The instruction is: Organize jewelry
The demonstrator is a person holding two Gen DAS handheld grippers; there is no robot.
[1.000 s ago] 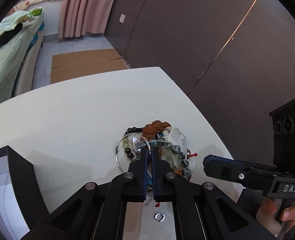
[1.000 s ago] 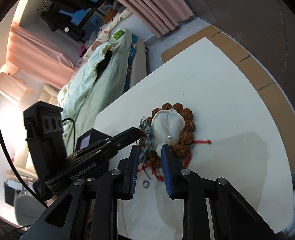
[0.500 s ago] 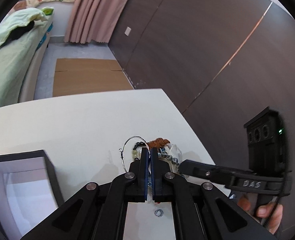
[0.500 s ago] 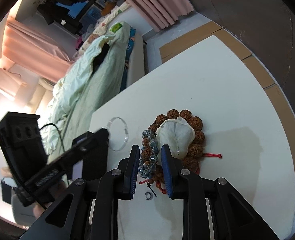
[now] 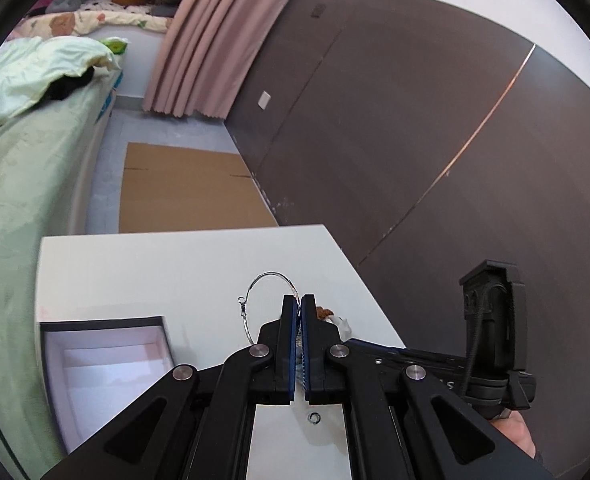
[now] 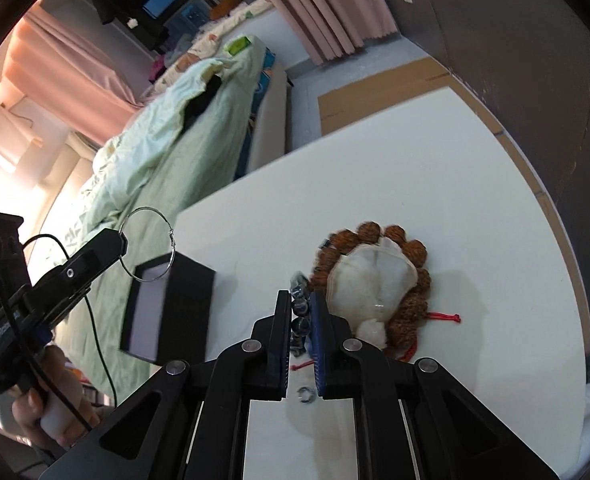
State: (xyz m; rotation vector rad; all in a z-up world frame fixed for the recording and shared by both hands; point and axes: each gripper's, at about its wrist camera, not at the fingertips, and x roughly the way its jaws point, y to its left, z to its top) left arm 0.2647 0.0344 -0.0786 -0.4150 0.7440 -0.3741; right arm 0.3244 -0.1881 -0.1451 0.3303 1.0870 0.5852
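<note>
My left gripper (image 5: 299,300) is shut on a thin silver hoop (image 5: 255,304) and holds it in the air above the table; the right wrist view also shows the hoop (image 6: 147,244) at that gripper's tip (image 6: 121,240). A black box with a white lining (image 5: 107,364) stands open below and to the left; it also shows in the right wrist view (image 6: 171,308). My right gripper (image 6: 301,300) is closed around a grey-blue bead bracelet (image 6: 299,316) on the table, beside a brown seed-bead bracelet (image 6: 411,300) and a white pouch (image 6: 375,280).
A small metal ring (image 6: 306,395) and a red cord (image 6: 445,316) lie on the white table (image 6: 475,208). The table's right edge runs near a dark wall (image 5: 415,140). A bed with green bedding (image 5: 15,200) stands to the left, cardboard (image 5: 183,188) on the floor.
My left gripper has lifted the silver hoop out of the jewelry pile and carried it up and left toward the box. My right gripper has narrowed onto the grey-blue bead bracelet.
</note>
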